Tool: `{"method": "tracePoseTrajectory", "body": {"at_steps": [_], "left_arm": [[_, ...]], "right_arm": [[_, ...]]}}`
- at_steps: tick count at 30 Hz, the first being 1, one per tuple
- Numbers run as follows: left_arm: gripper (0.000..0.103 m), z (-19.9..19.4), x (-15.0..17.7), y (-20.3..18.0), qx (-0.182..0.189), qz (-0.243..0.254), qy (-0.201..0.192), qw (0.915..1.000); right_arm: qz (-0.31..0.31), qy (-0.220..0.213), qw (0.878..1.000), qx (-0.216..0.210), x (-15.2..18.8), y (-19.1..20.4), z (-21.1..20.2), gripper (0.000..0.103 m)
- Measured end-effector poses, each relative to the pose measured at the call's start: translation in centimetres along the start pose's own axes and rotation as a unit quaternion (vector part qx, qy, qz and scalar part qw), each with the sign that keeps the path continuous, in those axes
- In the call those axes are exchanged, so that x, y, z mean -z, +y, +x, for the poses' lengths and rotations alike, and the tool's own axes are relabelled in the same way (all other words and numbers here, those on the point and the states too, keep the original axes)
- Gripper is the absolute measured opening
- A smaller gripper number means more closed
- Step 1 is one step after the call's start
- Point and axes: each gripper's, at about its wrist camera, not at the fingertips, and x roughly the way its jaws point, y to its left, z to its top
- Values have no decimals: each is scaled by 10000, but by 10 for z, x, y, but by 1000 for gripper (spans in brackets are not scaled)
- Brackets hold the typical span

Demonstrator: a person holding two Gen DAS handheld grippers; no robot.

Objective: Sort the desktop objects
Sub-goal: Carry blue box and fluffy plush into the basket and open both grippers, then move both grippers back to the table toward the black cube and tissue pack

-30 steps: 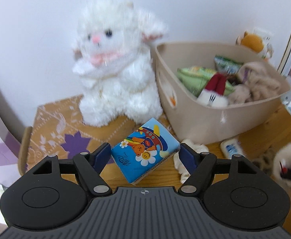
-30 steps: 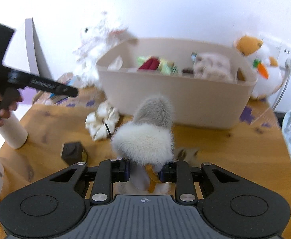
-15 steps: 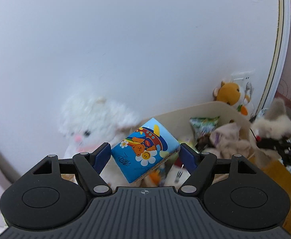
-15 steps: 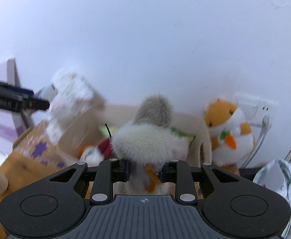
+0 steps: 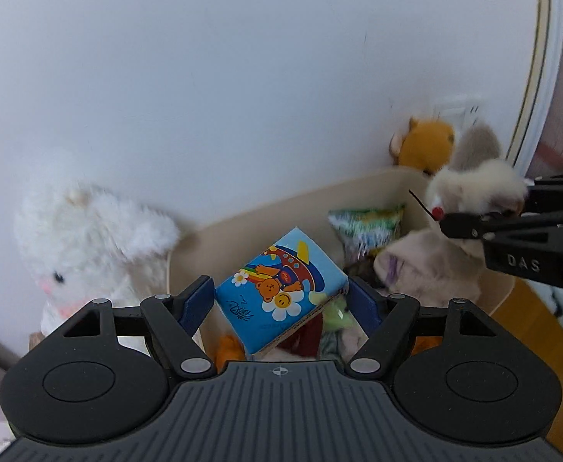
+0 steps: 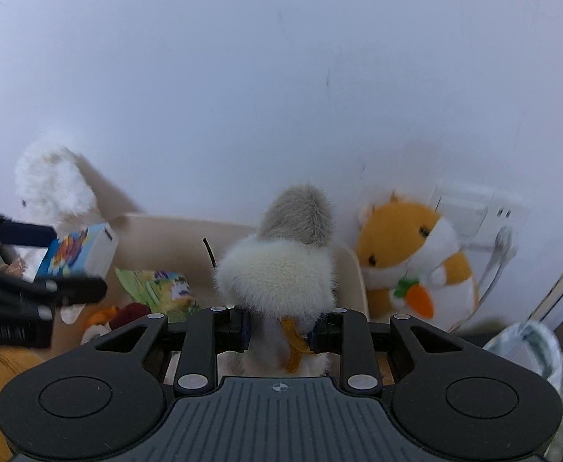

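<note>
My left gripper [image 5: 281, 300] is shut on a blue tissue pack [image 5: 279, 292] with a cartoon bear print and holds it tilted above the beige basket [image 5: 281, 208]. It also shows in the right wrist view [image 6: 75, 250]. My right gripper [image 6: 281, 327] is shut on a fluffy white and grey plush toy [image 6: 281, 269] and holds it over the basket's right end [image 6: 352, 269]. The plush toy also shows in the left wrist view [image 5: 474, 184]. The basket holds snack packets [image 5: 362, 227] and soft toys.
A white plush lamb [image 5: 89, 238] sits left of the basket against the wall. An orange hamster plush [image 6: 408, 261] stands right of the basket below a wall socket [image 6: 474, 208]. The wooden table [image 5: 532, 319] shows at the right.
Both grippers have moved forward and over the basket with their loads. The tissue pack and the plush toy now hang above the basket's inside.
</note>
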Motion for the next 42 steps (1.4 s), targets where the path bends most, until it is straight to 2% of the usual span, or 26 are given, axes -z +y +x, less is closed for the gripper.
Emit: {"method": "tracePoseTrajectory", "body": {"at_steps": [2, 3, 5, 7, 10, 12, 20, 24, 31, 36, 42], "left_arm": [[78, 9, 5, -2, -34, -48, 131, 9999], [79, 11, 8, -2, -22, -60, 141, 9999], [83, 12, 14, -2, 41, -69, 83, 9999], [84, 11, 18, -4, 84, -38, 57, 9999], [85, 9, 22, -4, 102, -15, 49, 9999], [85, 7, 24, -5, 70, 22, -27, 10000], [85, -14, 28, 7, 23, -130, -127, 9998], [85, -29, 34, 13, 14, -95, -173, 9998], [85, -43, 46, 21, -46, -148, -147, 9998], [85, -56, 59, 23, 61, -96, -154, 9998], [85, -72, 85, 25, 277, 174, 47, 9995]], "right_arm": [[-18, 145, 9999, 87, 4, 2, 9, 37], [-47, 162, 9998, 99, 7, 3, 10, 47], [-107, 140, 9998, 66, 10, 4, 10, 58], [-181, 99, 9998, 42, 13, 7, 8, 77], [-293, 64, 9995, 47, 14, 10, 3, 91], [-274, 24, 9996, -1, 15, 10, -1, 96], [-441, -139, 9988, -126, 23, 20, -22, 103], [-689, -206, 9974, -109, 27, 25, -32, 103], [-652, -215, 9976, -65, 38, 22, -45, 103], [-525, -247, 9983, -105, 55, 17, -62, 103], [-327, -184, 9988, -300, 90, 16, -87, 103]]}}
